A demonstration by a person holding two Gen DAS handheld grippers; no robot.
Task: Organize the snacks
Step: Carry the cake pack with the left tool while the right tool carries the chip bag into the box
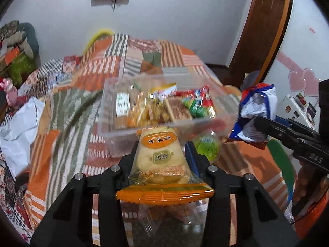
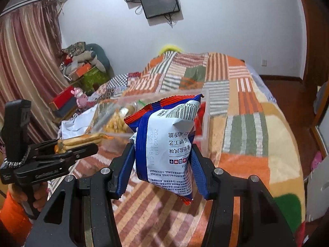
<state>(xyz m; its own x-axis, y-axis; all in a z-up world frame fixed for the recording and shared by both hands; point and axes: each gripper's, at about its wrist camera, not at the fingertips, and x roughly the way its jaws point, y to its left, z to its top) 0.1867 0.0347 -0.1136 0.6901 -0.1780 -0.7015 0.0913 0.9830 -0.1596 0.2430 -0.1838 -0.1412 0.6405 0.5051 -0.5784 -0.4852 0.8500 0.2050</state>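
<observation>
Cracker pack [image 1: 162, 158] label (left view only)

Even indoor light is filling both views; the clear box [image 1: 168, 103] is smearing with motion blur, edges are bowing and corners are going black.
</observation>
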